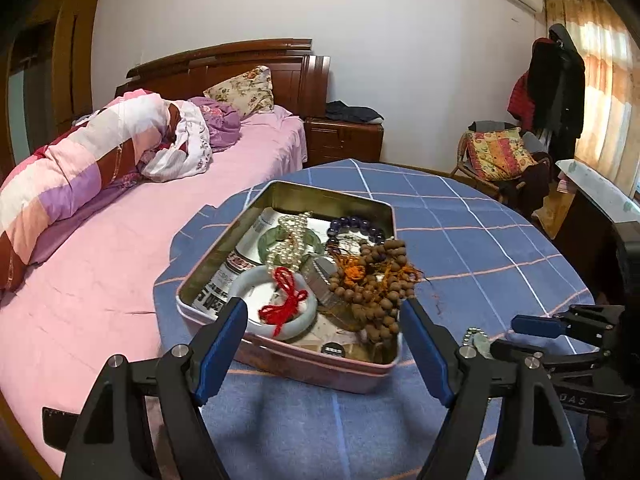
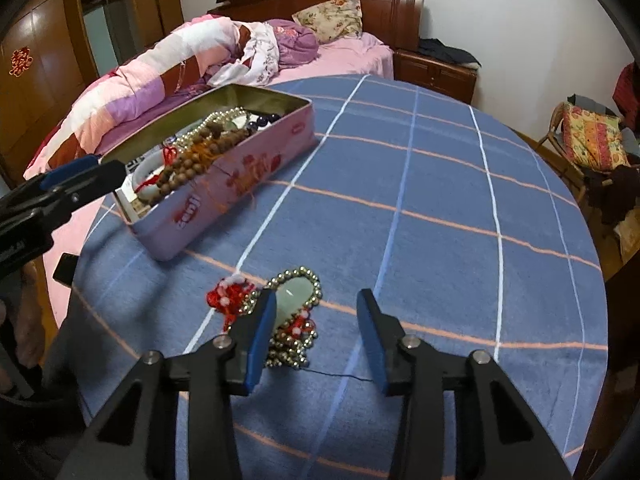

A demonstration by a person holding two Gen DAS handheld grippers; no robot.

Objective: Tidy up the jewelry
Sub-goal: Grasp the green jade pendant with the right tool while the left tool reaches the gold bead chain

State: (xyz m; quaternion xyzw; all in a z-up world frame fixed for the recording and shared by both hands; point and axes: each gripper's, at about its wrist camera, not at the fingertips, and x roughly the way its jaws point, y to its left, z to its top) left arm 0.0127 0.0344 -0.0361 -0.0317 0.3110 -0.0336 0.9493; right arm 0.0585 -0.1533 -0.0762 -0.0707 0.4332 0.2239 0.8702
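Printed matter is noted in three places: black-and-white papers with bold characters line the bottom of the tin point(image 1: 384, 372), too distorted to be read; faded red lettering and a floral print run along the tin's pink outer wall point(image 2: 224, 184), likewise not legible; and the letters "OAS" are seen on the body of the right gripper point(image 1: 532, 330) in the left wrist view. A red cut-paper emblem point(image 2: 18, 62) is fixed to the wooden wardrobe door far left of the right gripper. The tin is an open rectangular box with a gold inner face, standing on the blue checked tablecloth point(image 2: 440, 184) directly ahead of the left gripper point(image 1: 324, 320). Inside it are seen a pale bangle tied with red cord point(image 1: 276, 308), a pearl strand point(image 1: 294, 240) lying over a green bangle point(image 1: 268, 242), a dark purple bead bracelet point(image 1: 356, 228), and a heap of brown wooden beads with orange tassels point(image 1: 376, 280) spilling over the tin's right rim. The left gripper's jaws stand wide apart, nothing between them. The right gripper point(image 2: 316, 340) is partly open and grips nothing; a pale jade pendant on a silver-bead chain with red knots point(image 2: 292, 296) lies on the cloth just beyond and partly behind its left finger point(image 2: 262, 340).
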